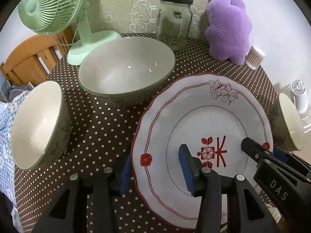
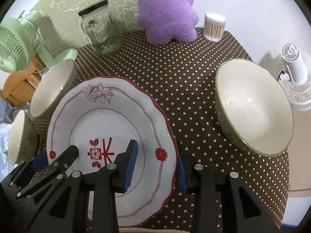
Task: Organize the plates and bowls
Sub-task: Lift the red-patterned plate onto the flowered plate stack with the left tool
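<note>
A white plate with red trim and flower prints (image 1: 204,120) lies on the dotted tablecloth; it also shows in the right wrist view (image 2: 108,120). My left gripper (image 1: 155,171) straddles the plate's left rim, one blue pad over the plate, one beside the rim, jaws apart. My right gripper (image 2: 157,168) straddles the right rim the same way. A large grey-green bowl (image 1: 126,68) stands behind the plate. A smaller bowl (image 1: 37,124) stands at the left. Another bowl (image 2: 252,106) stands at the right.
A green fan (image 1: 58,9), a glass jar (image 1: 175,21), a purple plush toy (image 1: 227,25) and a tub of cotton swabs (image 2: 213,27) line the back of the table. A white fan (image 2: 293,73) stands off the right edge. A wooden chair (image 1: 29,58) is at the left.
</note>
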`<action>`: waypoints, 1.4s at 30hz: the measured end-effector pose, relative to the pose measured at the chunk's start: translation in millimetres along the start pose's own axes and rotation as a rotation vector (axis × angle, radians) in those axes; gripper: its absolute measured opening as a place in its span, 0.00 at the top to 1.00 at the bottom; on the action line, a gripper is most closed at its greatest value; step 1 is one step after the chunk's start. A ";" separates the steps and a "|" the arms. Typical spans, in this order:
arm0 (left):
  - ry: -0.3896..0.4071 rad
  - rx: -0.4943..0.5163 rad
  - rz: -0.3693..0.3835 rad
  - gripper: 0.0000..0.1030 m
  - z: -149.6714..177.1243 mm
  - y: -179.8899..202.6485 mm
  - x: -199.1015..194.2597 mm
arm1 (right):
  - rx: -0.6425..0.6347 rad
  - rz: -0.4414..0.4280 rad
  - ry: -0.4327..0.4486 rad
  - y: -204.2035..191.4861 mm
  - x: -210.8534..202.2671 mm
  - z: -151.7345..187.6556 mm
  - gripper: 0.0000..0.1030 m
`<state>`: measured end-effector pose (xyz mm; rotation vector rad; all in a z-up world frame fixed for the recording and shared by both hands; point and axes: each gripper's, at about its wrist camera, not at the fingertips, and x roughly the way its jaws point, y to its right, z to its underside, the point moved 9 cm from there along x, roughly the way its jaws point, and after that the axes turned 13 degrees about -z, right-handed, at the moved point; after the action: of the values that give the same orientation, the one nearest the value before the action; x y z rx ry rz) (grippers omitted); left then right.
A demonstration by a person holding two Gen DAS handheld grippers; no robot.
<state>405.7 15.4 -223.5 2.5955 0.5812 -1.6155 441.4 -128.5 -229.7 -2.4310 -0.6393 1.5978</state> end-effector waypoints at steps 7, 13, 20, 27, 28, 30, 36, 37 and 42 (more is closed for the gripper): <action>0.013 0.001 -0.014 0.55 2.8 -0.8 -16.5 | -0.025 0.016 0.038 -7.1 -22.0 -5.5 0.60; 0.003 -0.011 -0.004 0.55 12.9 -0.5 -30.1 | -0.024 0.014 0.048 -6.8 -38.5 1.0 0.60; 0.013 -0.006 -0.005 0.55 25.1 3.1 -49.2 | -0.021 0.011 0.061 -4.4 -59.7 16.6 0.60; 0.021 -0.008 -0.003 0.56 42.7 10.4 -69.6 | -0.021 0.007 0.065 0.5 -80.6 34.6 0.60; 0.019 -0.008 -0.001 0.56 45.8 11.7 -72.0 | -0.020 0.007 0.063 1.7 -83.8 37.7 0.60; 0.016 -0.009 0.000 0.56 51.7 14.4 -77.6 | -0.020 0.010 0.060 5.1 -90.2 44.0 0.60; 0.011 -0.010 0.002 0.56 68.8 21.4 -94.2 | -0.022 0.017 0.050 15.4 -106.9 62.3 0.60; 0.010 -0.012 0.005 0.56 71.3 22.3 -96.6 | -0.025 0.018 0.049 16.4 -109.1 64.3 0.60; -0.007 -0.012 0.008 0.56 87.2 29.5 -102.5 | -0.034 0.019 0.038 23.9 -120.0 79.8 0.60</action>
<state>300.2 -61.4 -179.3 2.5791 0.5775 -1.6127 335.0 -209.8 -171.2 -2.4932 -0.6441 1.5558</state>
